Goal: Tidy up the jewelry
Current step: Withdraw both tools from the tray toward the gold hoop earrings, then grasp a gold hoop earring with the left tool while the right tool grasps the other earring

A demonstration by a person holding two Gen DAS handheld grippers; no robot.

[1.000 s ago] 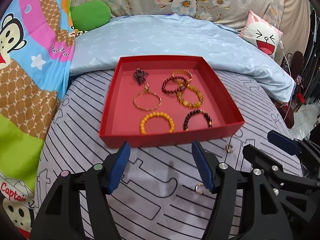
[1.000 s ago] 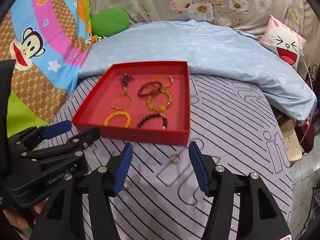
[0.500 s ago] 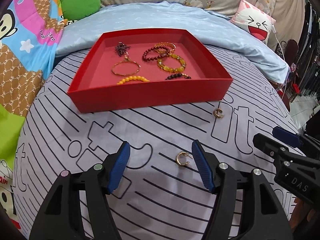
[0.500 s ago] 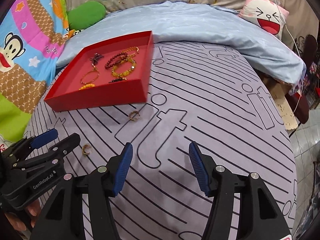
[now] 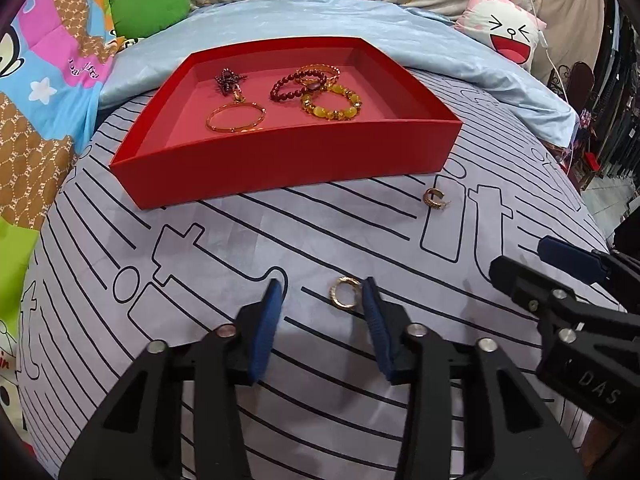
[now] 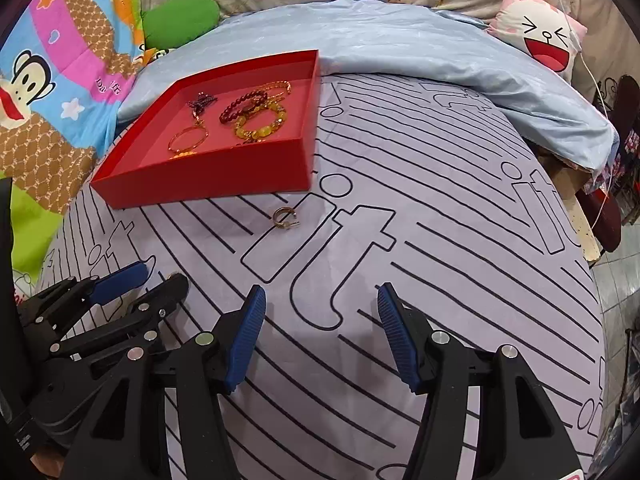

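Surface: bed (image 5: 168,280) under a striped grey cover; no tabletop in use.
Tray: red tray (image 5: 280,160) at the far side, holding bead bracelets, a gold bangle (image 5: 236,118) and a dark pendant.
Item 1: gold ring (image 5: 345,297), flat on the cover, well short of the tray.
Item 2: gold ear cuff (image 6: 285,218), loose on the cover, near the tray's front right corner.
Left tool (image 5: 322,306): partly open, holding nothing; low over the cover.
Right tool (image 6: 320,320): wide open, empty.
Key relation: the ring lies between the left tool's fingers, just beside its right finger, off-centre; the left tool is nearer by far.
Judgement: a small shift rightward would centre the ring before closing.
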